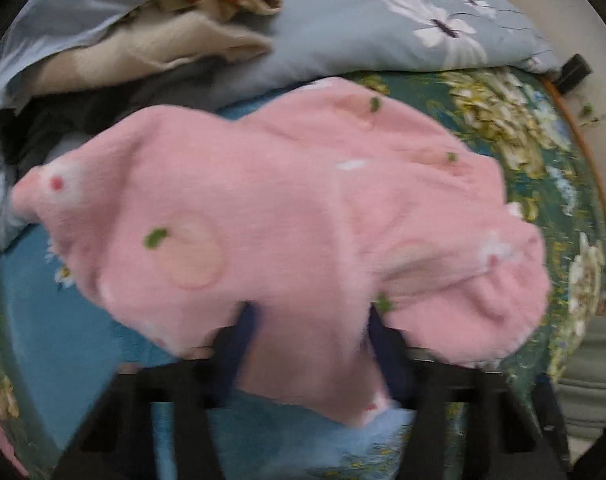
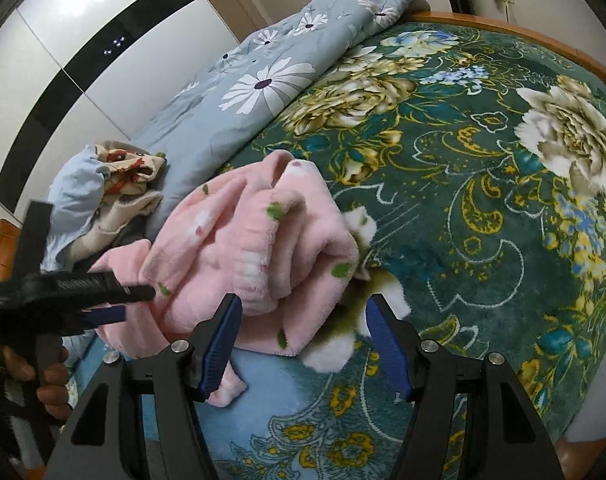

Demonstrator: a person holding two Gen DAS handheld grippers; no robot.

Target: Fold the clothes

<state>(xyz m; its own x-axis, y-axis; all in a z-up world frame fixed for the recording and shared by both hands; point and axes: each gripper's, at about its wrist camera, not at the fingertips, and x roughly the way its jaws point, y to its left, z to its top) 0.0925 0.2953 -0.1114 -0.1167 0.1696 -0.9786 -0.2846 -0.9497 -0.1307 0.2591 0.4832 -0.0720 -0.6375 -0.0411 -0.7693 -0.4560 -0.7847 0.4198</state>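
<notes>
A fluffy pink garment [image 1: 287, 216] with green leaf and peach spots lies bunched on the green floral bed cover [image 1: 515, 136]. In the left wrist view its near edge drapes between the two blue-padded fingers of my left gripper [image 1: 309, 320], which stand wide apart around the cloth. In the right wrist view the pink garment [image 2: 247, 248] is partly folded into a thick bundle. My right gripper [image 2: 303, 316] is open, its fingers apart just in front of the bundle's near edge. My left gripper [image 2: 131, 300] shows at the left, at the garment's left edge.
A grey-blue daisy quilt [image 2: 271, 76] lies along the far side of the bed. A pile of other clothes [image 2: 119, 184], cream, patterned and light blue, sits at the left. A wardrobe [image 2: 83, 40] stands behind. The wooden bed edge [image 2: 543, 40] runs at the far right.
</notes>
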